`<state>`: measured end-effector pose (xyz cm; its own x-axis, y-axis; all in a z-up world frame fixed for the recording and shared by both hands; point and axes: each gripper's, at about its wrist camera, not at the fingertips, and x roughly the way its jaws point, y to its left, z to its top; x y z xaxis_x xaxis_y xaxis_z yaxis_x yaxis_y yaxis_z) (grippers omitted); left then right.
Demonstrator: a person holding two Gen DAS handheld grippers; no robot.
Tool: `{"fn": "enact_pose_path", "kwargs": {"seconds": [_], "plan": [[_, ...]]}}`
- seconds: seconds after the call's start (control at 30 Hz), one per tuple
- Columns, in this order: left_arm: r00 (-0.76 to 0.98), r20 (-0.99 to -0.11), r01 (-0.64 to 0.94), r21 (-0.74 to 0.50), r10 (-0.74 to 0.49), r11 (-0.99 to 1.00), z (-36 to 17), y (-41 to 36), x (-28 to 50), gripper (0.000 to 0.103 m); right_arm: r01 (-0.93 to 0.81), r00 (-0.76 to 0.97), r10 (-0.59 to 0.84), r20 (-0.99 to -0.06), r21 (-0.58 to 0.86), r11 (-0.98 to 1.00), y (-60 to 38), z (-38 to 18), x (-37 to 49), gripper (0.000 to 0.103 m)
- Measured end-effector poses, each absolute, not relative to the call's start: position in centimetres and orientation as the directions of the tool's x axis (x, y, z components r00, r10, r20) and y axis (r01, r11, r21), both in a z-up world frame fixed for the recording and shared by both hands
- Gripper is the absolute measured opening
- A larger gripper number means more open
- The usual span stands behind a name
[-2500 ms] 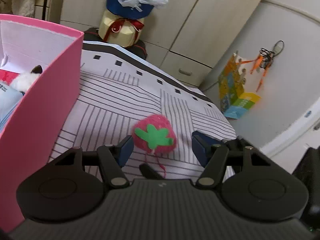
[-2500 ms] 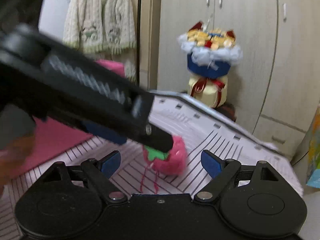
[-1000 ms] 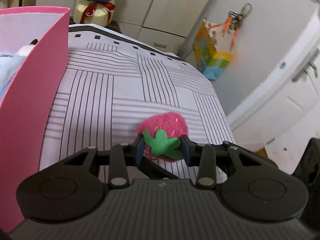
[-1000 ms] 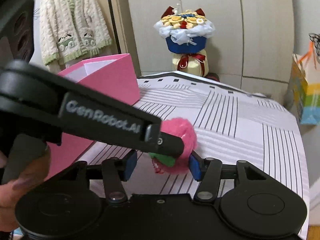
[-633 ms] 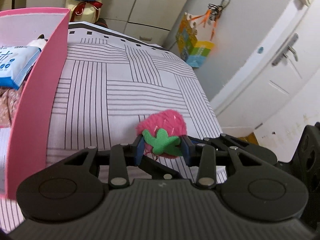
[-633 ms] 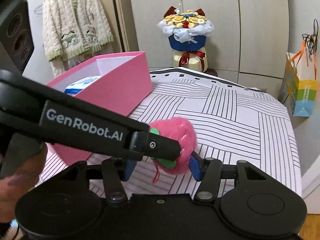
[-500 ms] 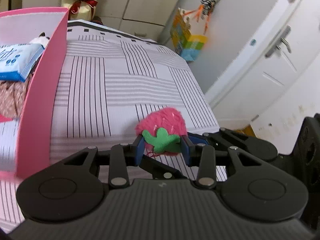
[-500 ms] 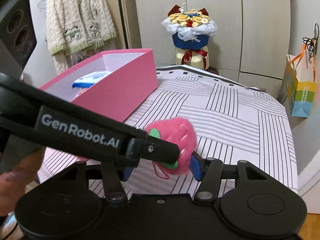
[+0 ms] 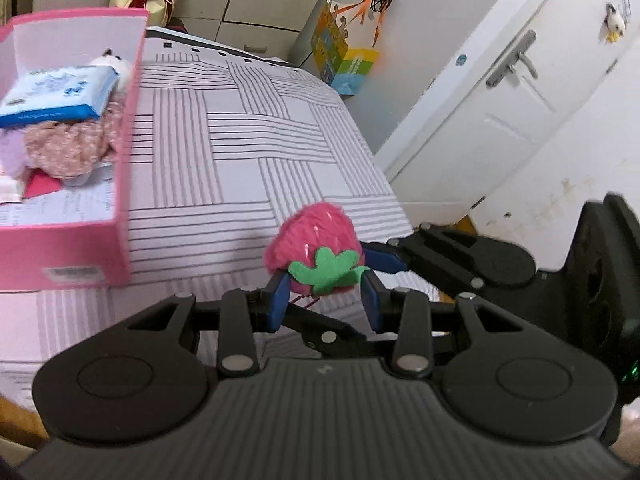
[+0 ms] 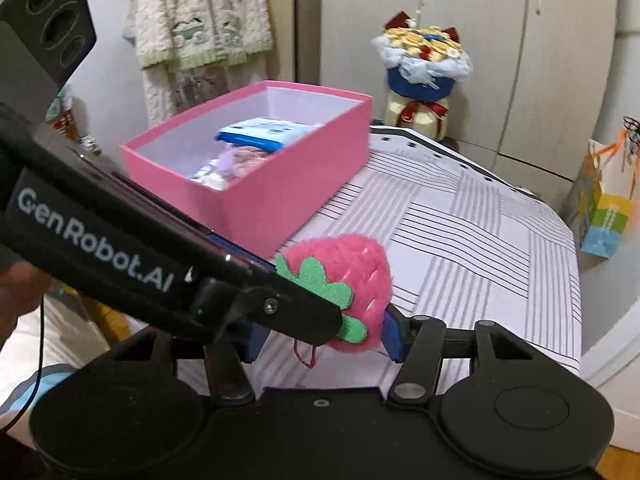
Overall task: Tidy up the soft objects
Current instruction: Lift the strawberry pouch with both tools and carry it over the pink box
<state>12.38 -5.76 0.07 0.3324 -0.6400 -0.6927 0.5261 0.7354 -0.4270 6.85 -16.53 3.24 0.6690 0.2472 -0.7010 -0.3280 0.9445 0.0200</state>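
Observation:
A pink plush strawberry (image 9: pixel 316 236) with a green felt leaf hangs above the striped cloth, clear of it. My left gripper (image 9: pixel 323 300) is shut on its lower sides. My right gripper (image 10: pixel 323 336) also closes on the strawberry (image 10: pixel 352 264): its right pad presses the fruit, and its left pad is hidden behind the left gripper's finger (image 10: pixel 240 284). In the left wrist view the right gripper's fingers (image 9: pixel 382 260) reach in from the right. The pink box (image 10: pixel 280 200) stands to the left of the strawberry, beyond it.
The box (image 9: pixel 124 160) holds a blue-and-white packet (image 9: pixel 56 92) and floral fabric (image 9: pixel 72 148). A striped cloth (image 10: pixel 460 240) covers the table. A bouquet (image 10: pixel 424 64) stands at the far end, a colourful gift bag (image 10: pixel 604 208) hangs right, a cardigan (image 10: pixel 200 20) hangs behind.
Both grippers closed on the strawberry, lifted it off the cloth and carried it back together. The box's open top has come into view.

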Motion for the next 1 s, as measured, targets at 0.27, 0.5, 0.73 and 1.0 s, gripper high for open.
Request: {"fn": "enact_pose_path", "kwargs": {"seconds": [0.27, 0.5, 0.73, 1.0], "plan": [[0.372, -0.707, 0.511, -0.384, -0.601, 0.769, 1.8, -2.1, 8.9, 0.037, -0.412, 0.647, 0.311, -0.696, 0.024, 0.911, -13.0, 5.5, 4.3, 0.062], [0.452, -0.687, 0.479, -0.35, -0.569, 0.805, 4.8, 1.9, 7.5, 0.037, -0.462, 0.647, 0.39, -0.656, 0.07, 0.884, -10.1, 7.9, 4.2, 0.062], [0.554, -0.628, 0.466, -0.309, -0.546, 0.829, 7.8, 5.3, 9.0, 0.037, -0.465, 0.68, 0.433, -0.592, 0.108, 0.879, -7.4, 10.2, 6.8, 0.062], [0.611, -0.566, 0.439, -0.34, -0.554, 0.832, 9.1, 7.5, 14.7, 0.037, -0.448, 0.708, 0.453, -0.542, 0.151, 0.881, -6.0, 11.3, 12.1, 0.062]]}}
